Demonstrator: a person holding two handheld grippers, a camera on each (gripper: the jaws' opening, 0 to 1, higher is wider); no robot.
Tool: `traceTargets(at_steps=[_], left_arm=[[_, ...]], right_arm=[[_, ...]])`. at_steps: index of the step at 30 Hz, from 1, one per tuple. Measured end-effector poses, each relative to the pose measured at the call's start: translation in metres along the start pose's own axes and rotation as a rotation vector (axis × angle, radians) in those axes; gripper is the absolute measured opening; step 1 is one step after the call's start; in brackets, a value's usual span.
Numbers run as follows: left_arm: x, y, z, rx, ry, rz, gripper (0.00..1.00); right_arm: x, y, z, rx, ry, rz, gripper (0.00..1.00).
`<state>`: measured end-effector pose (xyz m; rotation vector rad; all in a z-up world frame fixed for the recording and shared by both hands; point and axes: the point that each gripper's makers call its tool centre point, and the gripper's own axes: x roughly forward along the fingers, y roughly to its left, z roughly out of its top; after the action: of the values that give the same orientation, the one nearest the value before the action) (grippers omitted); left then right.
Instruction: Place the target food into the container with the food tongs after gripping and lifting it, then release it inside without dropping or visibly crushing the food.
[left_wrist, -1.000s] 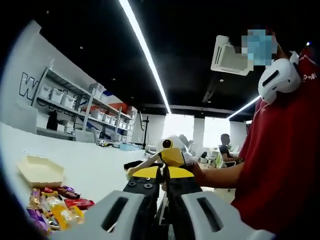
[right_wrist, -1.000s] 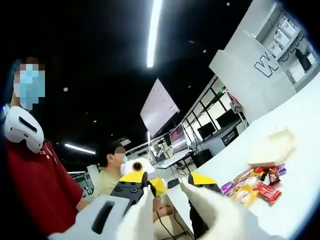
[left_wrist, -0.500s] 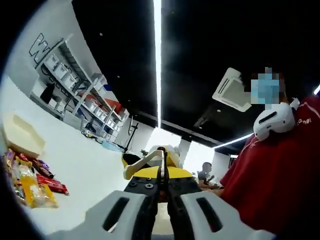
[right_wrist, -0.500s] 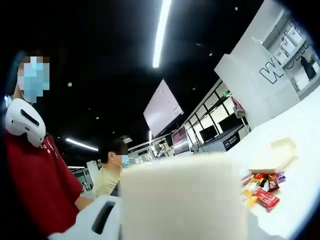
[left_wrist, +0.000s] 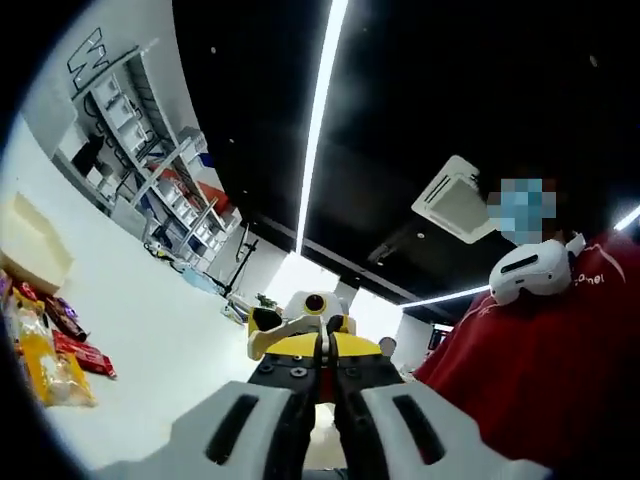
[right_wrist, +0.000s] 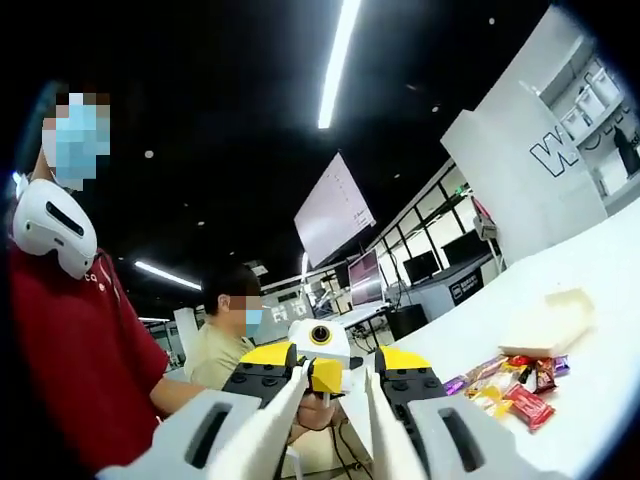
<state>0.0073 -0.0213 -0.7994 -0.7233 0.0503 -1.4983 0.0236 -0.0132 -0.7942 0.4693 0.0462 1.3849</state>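
Our left gripper (left_wrist: 322, 365) is clenched empty and our right gripper (right_wrist: 337, 392) released, both raised well above the wrapped snacks (right_wrist: 507, 385) beside the cream container (right_wrist: 546, 322) to the right gripper's right, which look light, crinkly and slippery, best pinched mid-wrapper.

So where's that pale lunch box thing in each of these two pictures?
Left gripper view: the pale container sits at the far left edge, on the white table, just above the pile of wrapped snacks.
Right gripper view: the container is at the right, just above the snacks.
Shared landmark: the snack pile beside it.
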Motion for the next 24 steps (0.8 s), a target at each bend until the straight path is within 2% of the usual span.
traceTargets(at_steps=[9,24], left_arm=[[-0.0009,-0.0021,0.0001,0.004,-0.069,-0.012,0.01],[-0.0048,0.0005,-0.0066,-0.016,-0.085,0.001,0.01]], right_arm=[[0.0,0.0006,0.0017,0.034,-0.006,0.008,0.26],[0.0002,-0.0031,-0.0047,0.073,0.019,-0.003,0.26]])
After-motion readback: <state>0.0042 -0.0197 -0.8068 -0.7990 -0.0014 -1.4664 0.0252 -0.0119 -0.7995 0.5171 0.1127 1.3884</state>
